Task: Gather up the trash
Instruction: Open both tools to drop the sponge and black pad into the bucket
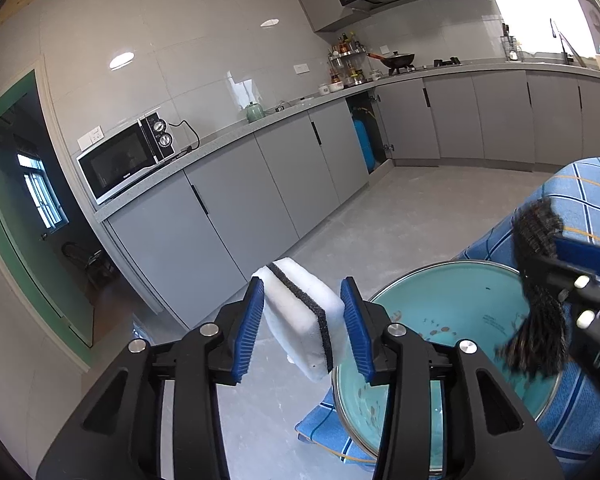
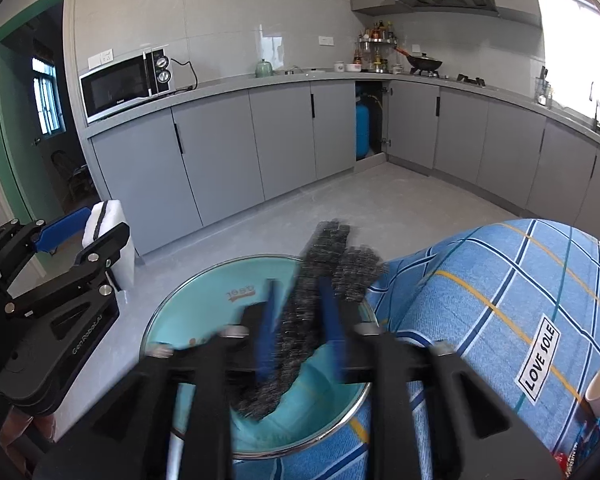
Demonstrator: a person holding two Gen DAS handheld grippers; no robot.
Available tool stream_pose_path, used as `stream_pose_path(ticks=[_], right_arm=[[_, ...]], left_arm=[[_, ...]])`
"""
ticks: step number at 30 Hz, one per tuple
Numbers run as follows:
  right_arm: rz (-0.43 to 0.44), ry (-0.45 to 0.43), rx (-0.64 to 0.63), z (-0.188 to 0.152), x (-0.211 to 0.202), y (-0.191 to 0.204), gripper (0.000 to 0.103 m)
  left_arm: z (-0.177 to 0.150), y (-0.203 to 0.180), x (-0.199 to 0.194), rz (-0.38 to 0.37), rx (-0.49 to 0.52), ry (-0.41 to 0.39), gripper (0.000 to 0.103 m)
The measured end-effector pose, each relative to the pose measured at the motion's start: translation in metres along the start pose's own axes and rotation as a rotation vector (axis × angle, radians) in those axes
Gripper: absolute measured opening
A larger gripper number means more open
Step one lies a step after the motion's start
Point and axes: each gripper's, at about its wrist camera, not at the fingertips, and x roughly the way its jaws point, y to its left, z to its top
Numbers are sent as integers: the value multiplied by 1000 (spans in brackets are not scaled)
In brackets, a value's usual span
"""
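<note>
White sponge [image 1: 300, 312] sits between the left gripper's [image 1: 305, 328] blue pads. The right gripper [image 2: 300, 332], spread, has black mesh [image 2: 320, 276] between its fingers over a teal basin [image 2: 204, 312].

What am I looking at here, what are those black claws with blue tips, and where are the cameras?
A person holds a hand-operated two-finger gripper in each hand, and each carries a wide-angle camera looking along its fingers. One picture comes from the left gripper, which grips a white sponge. The other comes from the right gripper, with a dark wiry scrubber between its fingers; blur hides whether they press on it. Below sits a teal basin on a blue checked cloth, in a kitchen.
</note>
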Motion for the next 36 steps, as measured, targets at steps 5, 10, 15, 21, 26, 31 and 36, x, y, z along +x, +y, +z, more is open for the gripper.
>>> stream_pose_path(ticks=[5, 10, 15, 21, 26, 31, 36], right_arm=[[-17, -3, 6, -1, -2, -4, 44], [-33, -8, 10, -2, -6, -8, 48], [-43, -15, 21, -4, -11, -12, 49], [-61, -26, 22, -4, -18, -13, 55], [-79, -44, 30, -3, -29, -14, 56], [-94, -69, 34, 0, -47, -13, 59], [-141, -94, 32, -2, -80, -12, 62]], left_arm=[[-1, -2, 0, -1, 10, 3, 51], [-2, -4, -3, -1, 13, -6, 58], [-3, -4, -6, 0, 12, -13, 61], [-3, -7, -11, -2, 15, -23, 68], [-1, -7, -17, -2, 12, -34, 72], [2, -6, -26, -6, 5, -51, 73], [5, -2, -37, -13, -1, -73, 77]])
